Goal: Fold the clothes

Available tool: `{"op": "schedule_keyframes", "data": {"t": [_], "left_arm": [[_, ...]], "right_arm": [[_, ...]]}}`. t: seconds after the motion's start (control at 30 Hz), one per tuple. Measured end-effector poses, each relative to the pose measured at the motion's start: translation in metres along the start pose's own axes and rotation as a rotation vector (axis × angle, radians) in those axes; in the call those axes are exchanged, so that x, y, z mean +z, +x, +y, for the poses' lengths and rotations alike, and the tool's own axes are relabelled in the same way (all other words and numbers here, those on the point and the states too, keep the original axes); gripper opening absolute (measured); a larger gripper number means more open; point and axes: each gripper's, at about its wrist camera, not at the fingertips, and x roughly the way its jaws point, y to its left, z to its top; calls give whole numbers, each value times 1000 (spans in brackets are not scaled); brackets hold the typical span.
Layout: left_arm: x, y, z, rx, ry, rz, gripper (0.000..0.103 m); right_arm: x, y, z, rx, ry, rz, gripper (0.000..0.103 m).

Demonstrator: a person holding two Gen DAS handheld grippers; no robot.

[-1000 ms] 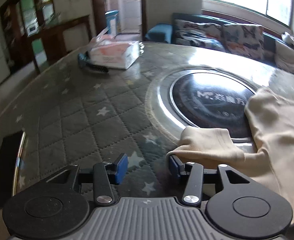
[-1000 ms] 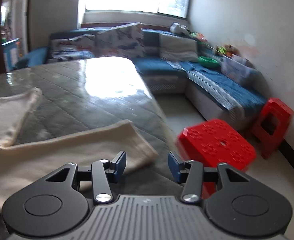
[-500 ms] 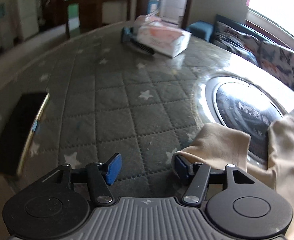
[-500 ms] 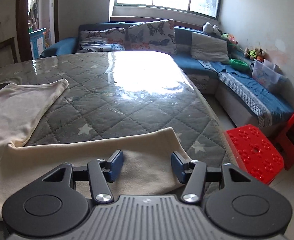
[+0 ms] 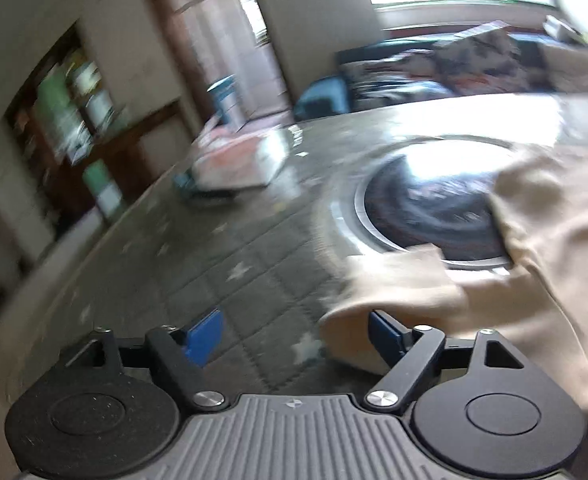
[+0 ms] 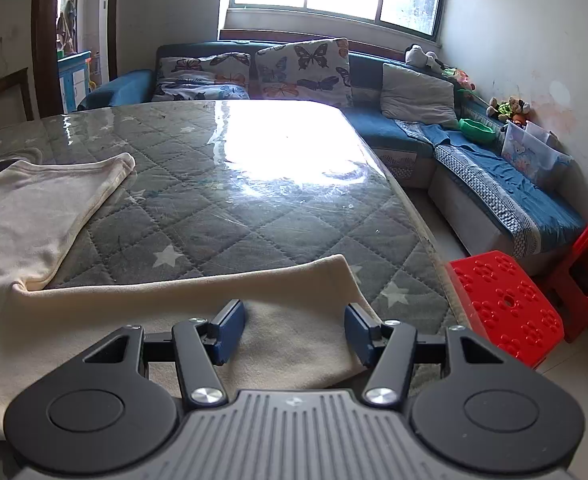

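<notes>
A cream garment (image 6: 33, 240) lies spread on the quilted grey star-patterned table (image 6: 233, 200). In the right wrist view its near sleeve (image 6: 302, 320) reaches toward the table's right edge, and my right gripper (image 6: 291, 330) hovers open above that sleeve end with both blue pads over the cloth. The left wrist view is motion-blurred. There the garment (image 5: 554, 260) fills the right side, and its other sleeve cuff (image 5: 390, 296) lies by the right pad of my open left gripper (image 5: 294, 334). Nothing sits between the left fingers but table.
A round dark hotplate with a steel ring (image 5: 422, 208) is set in the table, partly under the garment. A tissue pack (image 5: 237, 164) lies at the far left. A blue sofa (image 6: 474, 152) and red stools (image 6: 506, 300) stand beyond the table's right edge.
The left gripper has swung and tilted, blurring its view, and now sits beside the sleeve cuff. The right gripper has moved in over the near sleeve end. Both stayed open.
</notes>
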Motion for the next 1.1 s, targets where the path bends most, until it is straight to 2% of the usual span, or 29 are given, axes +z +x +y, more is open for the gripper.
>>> {"op": "schedule_keyframes", "data": {"t": [0.1, 0.2, 0.3, 0.4, 0.5, 0.53, 0.67, 0.73, 0.83, 0.9, 1.03, 1.1], "left_arm": [[0, 1, -18, 5, 100, -34, 83], [2, 15, -24, 12, 125, -28, 83], [7, 24, -12, 33, 25, -24, 80], [13, 34, 24, 77, -203, 4, 80], [10, 46, 64, 120, -393, 67, 80], [9, 48, 72, 143, -422, 85, 80], [3, 50, 93, 262, -418, 106, 80], [7, 48, 95, 244, -409, 109, 79], [20, 38, 75, 165, -335, 63, 79], [34, 36, 56, 86, -292, 38, 78], [64, 44, 11, -98, -204, 12, 62], [78, 54, -14, -215, -161, 10, 60]], "right_arm": [[0, 0, -1, 1, 2, -1, 58], [-1, -1, -2, 3, 8, -1, 58], [-1, -1, -2, 3, 11, -1, 58], [-1, -2, -2, 1, 9, -1, 59], [-1, -1, -2, 1, 7, -1, 60], [-1, -1, -2, 1, 7, -1, 60], [0, -1, -2, -1, 5, -1, 62], [0, -1, -2, -1, 3, 0, 62], [6, -3, 2, 10, -15, -2, 61], [12, -6, 7, 29, -30, -6, 60], [33, -8, 23, 116, -69, -9, 58], [43, -7, 33, 167, -83, -9, 58]]}}
